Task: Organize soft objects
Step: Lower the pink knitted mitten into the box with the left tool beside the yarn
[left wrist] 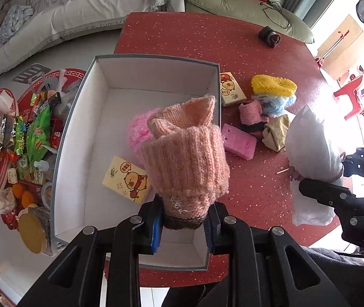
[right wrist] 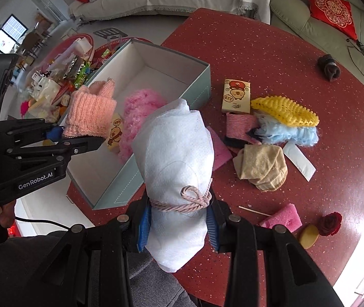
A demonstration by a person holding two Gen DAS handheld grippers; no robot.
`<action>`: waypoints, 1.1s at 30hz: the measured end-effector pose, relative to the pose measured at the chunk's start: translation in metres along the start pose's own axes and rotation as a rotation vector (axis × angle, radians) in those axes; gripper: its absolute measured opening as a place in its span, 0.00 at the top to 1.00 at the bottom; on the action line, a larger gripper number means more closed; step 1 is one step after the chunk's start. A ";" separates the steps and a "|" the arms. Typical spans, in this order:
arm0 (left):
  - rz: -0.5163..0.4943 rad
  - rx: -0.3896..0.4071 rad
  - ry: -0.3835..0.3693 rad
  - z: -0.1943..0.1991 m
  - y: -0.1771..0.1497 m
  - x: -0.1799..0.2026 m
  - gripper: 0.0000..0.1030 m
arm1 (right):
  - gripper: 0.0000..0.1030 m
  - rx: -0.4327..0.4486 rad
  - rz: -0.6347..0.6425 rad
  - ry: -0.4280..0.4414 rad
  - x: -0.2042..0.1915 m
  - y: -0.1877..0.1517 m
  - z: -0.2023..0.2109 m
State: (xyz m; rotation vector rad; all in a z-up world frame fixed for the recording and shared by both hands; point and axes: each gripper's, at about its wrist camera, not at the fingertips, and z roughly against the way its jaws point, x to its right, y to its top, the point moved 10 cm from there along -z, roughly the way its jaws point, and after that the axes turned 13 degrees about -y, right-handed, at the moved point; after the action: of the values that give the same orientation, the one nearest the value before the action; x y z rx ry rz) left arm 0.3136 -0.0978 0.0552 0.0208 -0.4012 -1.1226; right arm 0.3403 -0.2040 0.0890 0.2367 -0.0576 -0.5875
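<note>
1. The left gripper [left wrist: 184,226] pinches a rolled peach knitted piece [left wrist: 185,158] by its lower end, blue pads pressed to either side; the roll hangs above the open white-lined box [left wrist: 89,117], over its near end.

2. The right gripper [right wrist: 179,226] clamps a white cloth bundle [right wrist: 174,158] tied with a pink cord [right wrist: 194,199]; the pads squeeze it just below the knot, and the bundle is held over the red speckled table [right wrist: 271,51], just beside the box's long outer wall.

3. Inside the box lie a fluffy pink item [left wrist: 137,130] and a yellow cartoon packet [left wrist: 125,179], the packet flat on the floor near the fluff.

4. On the table to the right of the box sit a second cartoon packet [right wrist: 235,96], a yellow knitted piece [right wrist: 284,111] resting on pale blue fluff [right wrist: 289,131], a pink knitted roll [right wrist: 239,125], a beige folded cloth [right wrist: 261,166] and a pink foam block [left wrist: 238,140]; a dark rolled item [right wrist: 329,67] lies well apart near the far edge.

5. A dark red rose [right wrist: 330,223] and another pink foam piece [right wrist: 281,221] lie near the table's near right rim.
</note>
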 end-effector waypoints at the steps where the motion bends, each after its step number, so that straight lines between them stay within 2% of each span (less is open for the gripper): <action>1: 0.001 -0.001 0.004 0.000 0.000 -0.002 0.73 | 0.62 0.002 0.000 0.003 -0.004 0.003 0.001; 11: -0.012 -0.019 0.043 0.002 -0.005 -0.024 0.73 | 0.62 0.027 0.039 0.018 -0.038 0.033 0.008; 20: -0.030 -0.036 0.072 0.003 -0.007 -0.039 0.73 | 0.61 0.012 0.082 0.015 -0.063 0.041 0.002; 33: -0.030 -0.065 0.084 -0.002 -0.009 -0.053 0.73 | 0.61 -0.027 0.135 -0.020 -0.077 0.049 -0.014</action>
State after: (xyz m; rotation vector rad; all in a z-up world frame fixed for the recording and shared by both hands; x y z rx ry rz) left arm 0.2872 -0.0560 0.0351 0.0170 -0.2901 -1.1596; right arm 0.3042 -0.1190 0.0884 0.1996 -0.0841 -0.4558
